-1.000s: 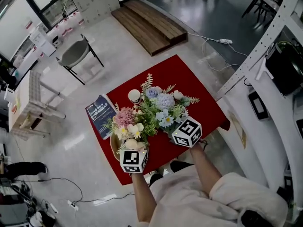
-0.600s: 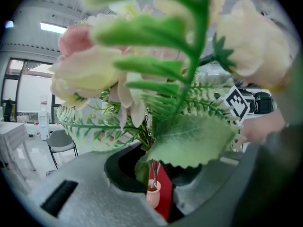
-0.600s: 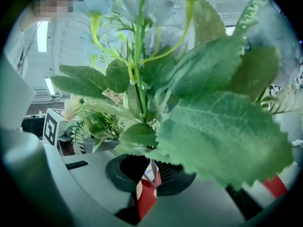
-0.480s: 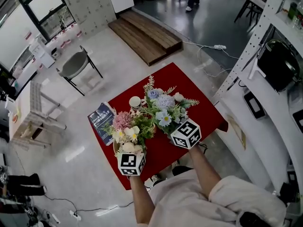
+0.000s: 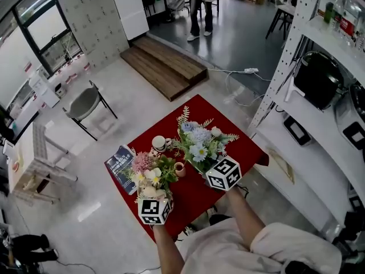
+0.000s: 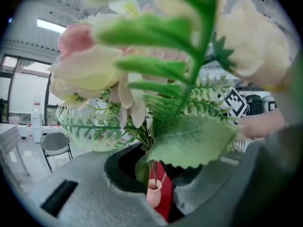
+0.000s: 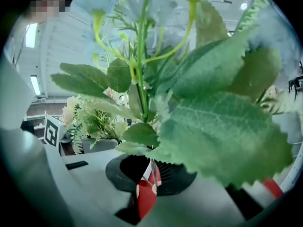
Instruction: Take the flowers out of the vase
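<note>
On the red table [image 5: 239, 144] a small pink vase [image 5: 179, 169] stands between two bunches of artificial flowers. My left gripper [image 5: 151, 192] is shut on the stems of the pink and cream bunch [image 5: 146, 173], held above the table's left part. My right gripper [image 5: 210, 163] is shut on the stems of the blue and white bunch [image 5: 199, 142]. In the left gripper view the stems [image 6: 152, 167] run between the jaws of the left gripper [image 6: 154, 176], and the vase [image 6: 154, 194] shows below them. In the right gripper view leaves [image 7: 222, 136] fill the frame above the right gripper [image 7: 149, 174].
A white cup [image 5: 159, 144] stands behind the vase and a dark blue book [image 5: 121, 161] lies at the table's left edge. White metal shelving [image 5: 308, 96] rises close on the right. A grey chair [image 5: 85, 103] and a wooden platform [image 5: 165, 67] stand further off; a person [image 5: 201, 4] stands far back.
Both bunches have risen and drawn apart, the pink and cream one going left. The small pink vase now shows bare between them.
</note>
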The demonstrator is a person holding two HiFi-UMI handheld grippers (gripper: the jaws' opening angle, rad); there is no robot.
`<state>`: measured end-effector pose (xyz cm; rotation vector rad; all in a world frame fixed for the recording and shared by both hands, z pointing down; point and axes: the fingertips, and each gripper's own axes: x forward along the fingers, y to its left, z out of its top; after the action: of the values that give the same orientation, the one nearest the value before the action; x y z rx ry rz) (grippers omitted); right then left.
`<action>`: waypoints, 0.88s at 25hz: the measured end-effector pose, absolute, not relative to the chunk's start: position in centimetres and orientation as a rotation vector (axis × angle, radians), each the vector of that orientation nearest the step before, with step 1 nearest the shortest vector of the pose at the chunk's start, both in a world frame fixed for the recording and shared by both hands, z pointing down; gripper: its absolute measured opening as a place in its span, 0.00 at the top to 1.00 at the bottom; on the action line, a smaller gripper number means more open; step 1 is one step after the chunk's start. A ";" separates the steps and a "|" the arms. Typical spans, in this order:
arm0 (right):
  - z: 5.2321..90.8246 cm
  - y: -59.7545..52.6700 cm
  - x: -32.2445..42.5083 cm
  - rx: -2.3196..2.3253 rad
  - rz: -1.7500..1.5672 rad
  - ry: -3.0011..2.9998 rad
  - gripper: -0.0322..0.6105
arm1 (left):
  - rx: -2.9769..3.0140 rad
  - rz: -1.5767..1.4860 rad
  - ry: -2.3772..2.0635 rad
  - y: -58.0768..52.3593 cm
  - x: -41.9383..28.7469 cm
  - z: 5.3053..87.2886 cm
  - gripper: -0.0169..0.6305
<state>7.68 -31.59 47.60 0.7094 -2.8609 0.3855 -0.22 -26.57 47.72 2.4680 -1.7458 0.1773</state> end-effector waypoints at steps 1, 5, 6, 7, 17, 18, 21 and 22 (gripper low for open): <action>47.6 -31.4 7.8 0.723 0.399 -2.861 0.90 | 2.472 0.159 -1.740 -26.3 -0.3 47.7 0.84; 47.8 -30.7 8.5 0.779 0.410 -2.835 0.90 | 2.492 0.110 -1.706 -25.5 -0.6 47.6 0.84; 47.7 -30.5 8.6 0.792 0.405 -2.827 0.90 | 2.495 0.108 -1.697 -25.3 -0.7 47.7 0.84; 47.6 -30.2 8.7 0.805 0.400 -2.820 0.90 | 2.498 0.105 -1.691 -25.0 -0.8 47.7 0.84; 47.1 -27.6 9.0 0.917 0.374 -2.759 0.90 | 2.514 0.055 -1.593 -22.1 -1.4 48.8 0.84; 47.4 -27.3 8.9 0.922 0.379 -2.749 0.90 | 2.514 0.057 -1.581 -21.8 -1.4 49.1 0.84; 48.4 -26.3 8.6 0.935 0.414 -2.727 0.90 | 2.518 0.056 -1.544 -20.9 -1.3 49.7 0.84; 48.9 -25.9 8.5 0.939 0.426 -2.719 0.90 | 2.522 0.059 -1.531 -20.7 -1.3 50.0 0.84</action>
<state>8.48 -25.93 48.87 0.9389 -2.7192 0.4257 -1.33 -20.68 49.95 2.5220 -1.5311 0.0594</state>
